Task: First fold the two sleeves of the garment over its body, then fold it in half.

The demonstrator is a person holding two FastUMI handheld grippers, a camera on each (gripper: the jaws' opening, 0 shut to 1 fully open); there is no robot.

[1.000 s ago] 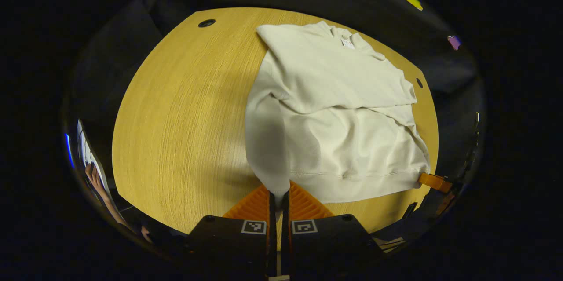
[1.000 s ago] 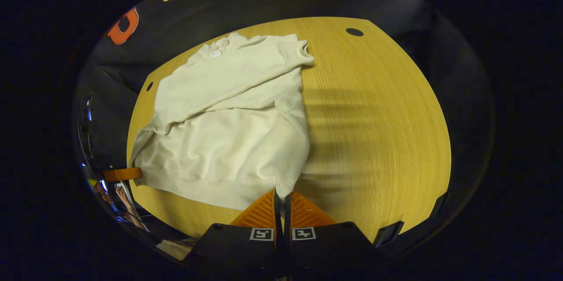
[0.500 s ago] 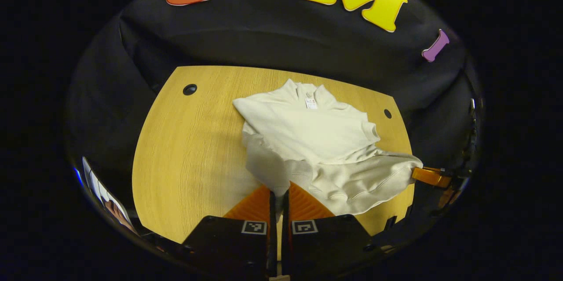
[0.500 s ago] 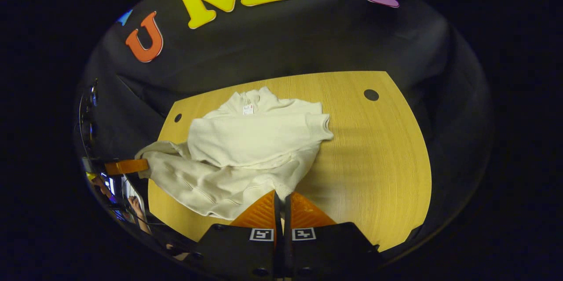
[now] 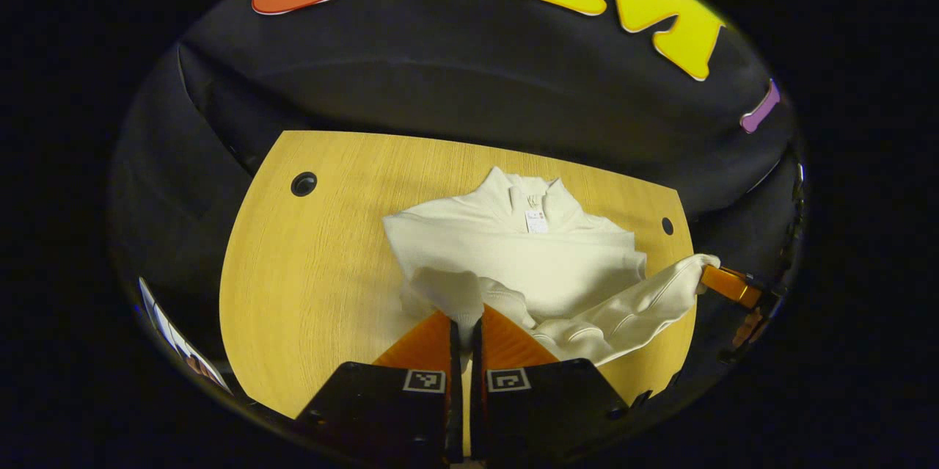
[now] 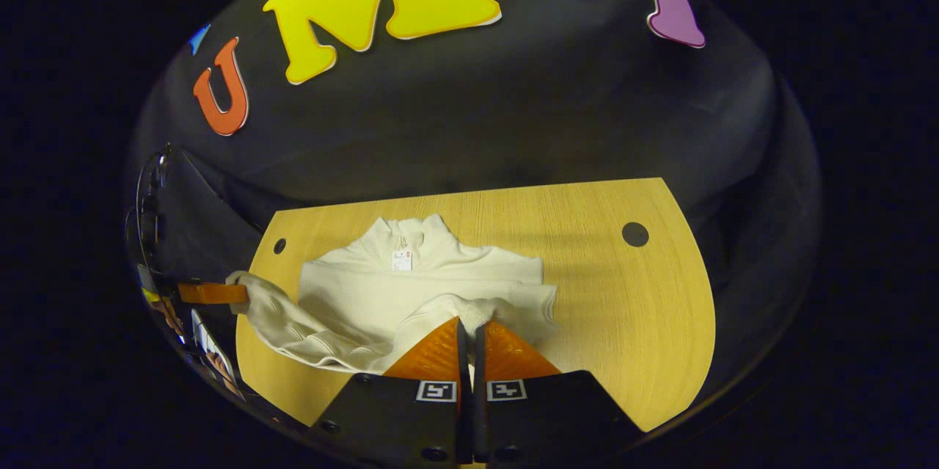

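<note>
A cream sweatshirt [image 5: 528, 256] lies on the wooden table [image 5: 308, 285], collar and label at the far side, both sleeves folded across its body. My left gripper [image 5: 463, 318] is shut on one corner of the bottom hem and holds it above the body. In the left gripper view the right gripper [image 5: 708, 278] grips the other hem corner at the right, and the hem sags between the two. In the right gripper view my right gripper [image 6: 469, 322] is shut on its hem corner over the sweatshirt [image 6: 411, 285]. The left gripper [image 6: 240, 293] holds the hem at the left there.
The table [image 6: 623, 307] has a round hole near each far corner [image 5: 303, 183] [image 6: 634, 234]. Black cloth walls stand close behind it. Bare wood stretches left of the sweatshirt in the left gripper view and right of it in the right gripper view.
Both grippers have lifted the bottom hem off the table and carried it toward the collar. The lower body, flat a second ago, now hangs bunched over the folded sleeves.
</note>
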